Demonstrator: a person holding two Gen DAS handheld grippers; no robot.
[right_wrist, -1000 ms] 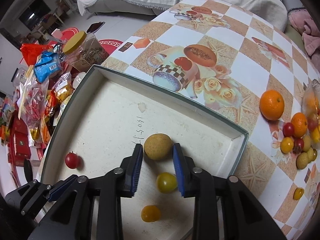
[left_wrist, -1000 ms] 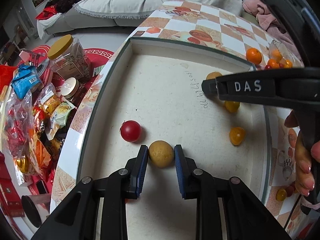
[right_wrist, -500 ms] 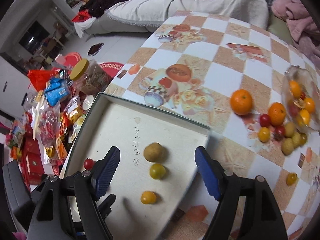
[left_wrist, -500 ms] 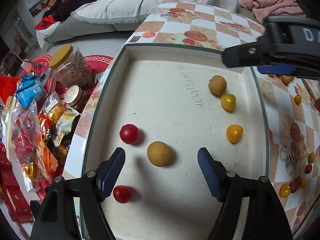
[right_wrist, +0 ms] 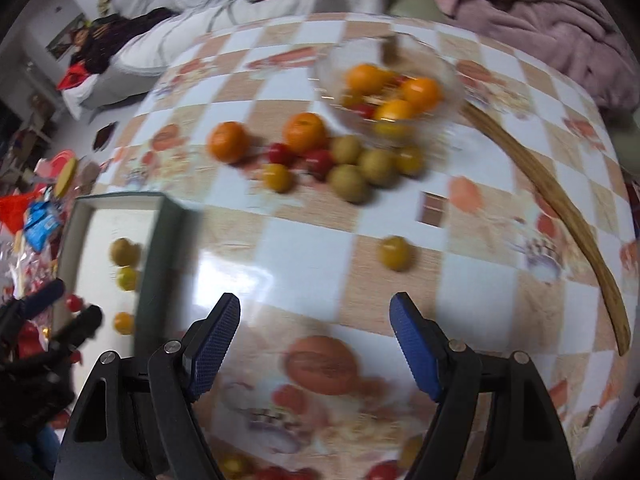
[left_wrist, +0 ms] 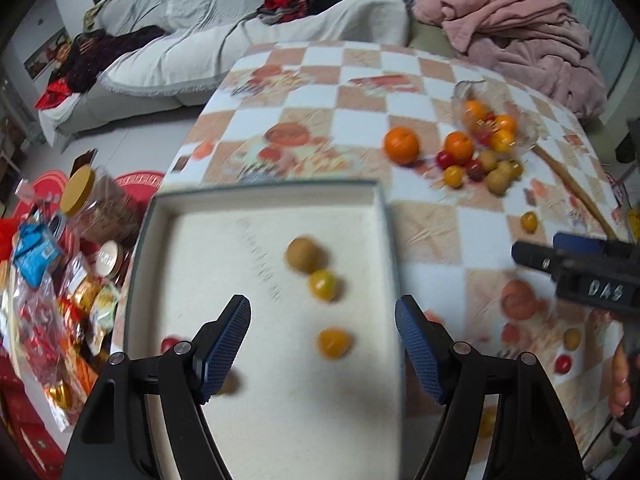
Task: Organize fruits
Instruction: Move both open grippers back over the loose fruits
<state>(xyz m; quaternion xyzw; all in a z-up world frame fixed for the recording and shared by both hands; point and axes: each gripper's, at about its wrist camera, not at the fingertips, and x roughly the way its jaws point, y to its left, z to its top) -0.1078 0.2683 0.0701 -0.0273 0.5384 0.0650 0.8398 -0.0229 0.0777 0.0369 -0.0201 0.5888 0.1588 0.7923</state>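
Both grippers hang released w/ nothing between the jaws: left gripper (left_wrist: 322,344) over the tray (left_wrist: 384,240), right gripper (right_wrist: 314,340) over bare tablecloth (right_wrist: 280,248). Tray holds a few fruits at frame centre, e.g. brown fruit (left_wrist: 303,255). Loose pile (right_wrist: 344,164) sits upper centre in right view, beside the bowl (right_wrist: 444,80); lone yellow fruit (right_wrist: 394,253) is nearest. Step looks like betw. drops, fetching more. Next prob. needs right gripper lowered around that yellow one, jaws straddling it, then squeeze gently.
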